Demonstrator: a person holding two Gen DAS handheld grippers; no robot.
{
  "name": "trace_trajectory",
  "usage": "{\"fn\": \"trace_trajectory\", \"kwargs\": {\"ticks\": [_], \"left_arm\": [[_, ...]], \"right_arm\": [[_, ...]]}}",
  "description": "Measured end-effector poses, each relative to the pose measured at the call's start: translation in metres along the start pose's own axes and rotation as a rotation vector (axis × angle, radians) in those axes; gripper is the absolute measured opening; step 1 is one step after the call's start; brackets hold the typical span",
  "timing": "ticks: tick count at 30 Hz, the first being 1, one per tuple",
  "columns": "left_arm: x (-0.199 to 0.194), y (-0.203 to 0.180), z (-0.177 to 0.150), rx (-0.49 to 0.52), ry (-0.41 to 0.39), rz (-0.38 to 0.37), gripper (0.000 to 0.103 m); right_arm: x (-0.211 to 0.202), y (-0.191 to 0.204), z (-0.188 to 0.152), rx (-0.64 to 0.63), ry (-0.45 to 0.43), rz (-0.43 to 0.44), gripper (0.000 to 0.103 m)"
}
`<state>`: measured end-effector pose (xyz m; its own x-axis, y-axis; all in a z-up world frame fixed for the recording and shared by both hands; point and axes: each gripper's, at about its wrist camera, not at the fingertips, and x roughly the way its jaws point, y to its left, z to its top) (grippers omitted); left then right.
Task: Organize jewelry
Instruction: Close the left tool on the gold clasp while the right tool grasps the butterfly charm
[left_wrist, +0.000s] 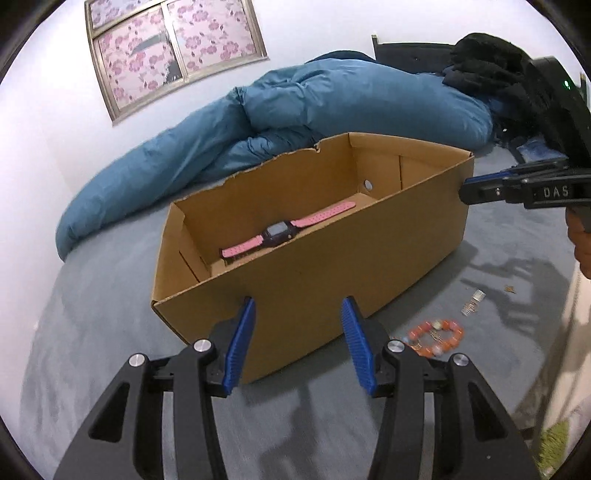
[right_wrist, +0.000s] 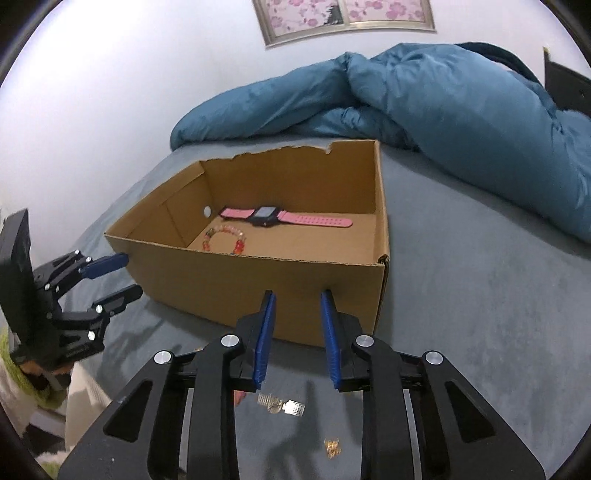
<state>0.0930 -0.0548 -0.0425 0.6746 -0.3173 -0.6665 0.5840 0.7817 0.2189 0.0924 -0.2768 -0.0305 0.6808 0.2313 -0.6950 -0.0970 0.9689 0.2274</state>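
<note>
An open cardboard box (left_wrist: 332, 266) (right_wrist: 258, 280) stands on a grey bed. Inside lie a pink-strapped watch (left_wrist: 284, 230) (right_wrist: 280, 218) and a beaded bracelet (right_wrist: 225, 240). An orange bead bracelet (left_wrist: 436, 338) and a small silver piece (left_wrist: 472, 302) lie on the bed beside the box. Small gold and silver pieces (right_wrist: 280, 404) and a gold piece (right_wrist: 332, 446) lie below my right gripper. My left gripper (left_wrist: 297, 314) is open and empty before the box's long side; it also shows in the right wrist view (right_wrist: 129, 275). My right gripper (right_wrist: 297, 306) is open and empty at the box's short end; it also shows in the left wrist view (left_wrist: 465, 188).
A blue duvet (left_wrist: 295, 110) (right_wrist: 443, 103) is bunched behind the box. Black clothing (left_wrist: 491, 62) lies at the far right. A window with floral film (left_wrist: 173, 48) is in the white wall. The bed's edge runs at the right (left_wrist: 554, 332).
</note>
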Motion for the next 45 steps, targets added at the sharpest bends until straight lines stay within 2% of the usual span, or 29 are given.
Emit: {"fn": "trace_trajectory", "kwargs": {"ticks": [2,5,11,13,16,18,26,36,45], "left_arm": [[0.002,0.001,0.002,-0.019,0.004,-0.006,0.047],[-0.006,-0.003,-0.001,-0.041,-0.008,-0.101,0.047],[-0.019,-0.053,-0.017,0.067,-0.006,-0.323,0.047],[-0.016,-0.074,-0.022,0.125,0.006,-0.353,0.047],[-0.006,-0.090,-0.024,0.153,0.031,-0.375,0.047],[0.001,-0.096,-0.022,0.131,0.045,-0.403,0.047],[0.009,-0.123,-0.012,0.184,0.027,-0.457,0.041],[0.025,-0.133,-0.004,0.244,0.030,-0.477,0.026],[0.044,-0.140,0.009,0.318,0.049,-0.488,0.023]], "right_arm": [[-0.002,-0.005,-0.001,0.002,-0.006,-0.006,0.023],[-0.020,-0.013,-0.013,-0.019,-0.019,0.007,0.028],[-0.044,-0.022,-0.062,-0.062,0.036,0.016,0.028],[-0.046,-0.018,-0.080,-0.095,0.063,0.014,0.028],[-0.042,-0.014,-0.101,-0.124,0.101,-0.008,0.028],[-0.037,-0.014,-0.106,-0.130,0.116,-0.022,0.027],[-0.029,-0.007,-0.110,-0.262,0.132,-0.023,0.025],[-0.005,-0.013,-0.105,-0.344,0.191,0.055,0.014],[0.002,-0.021,-0.105,-0.408,0.223,0.102,0.008]]}}
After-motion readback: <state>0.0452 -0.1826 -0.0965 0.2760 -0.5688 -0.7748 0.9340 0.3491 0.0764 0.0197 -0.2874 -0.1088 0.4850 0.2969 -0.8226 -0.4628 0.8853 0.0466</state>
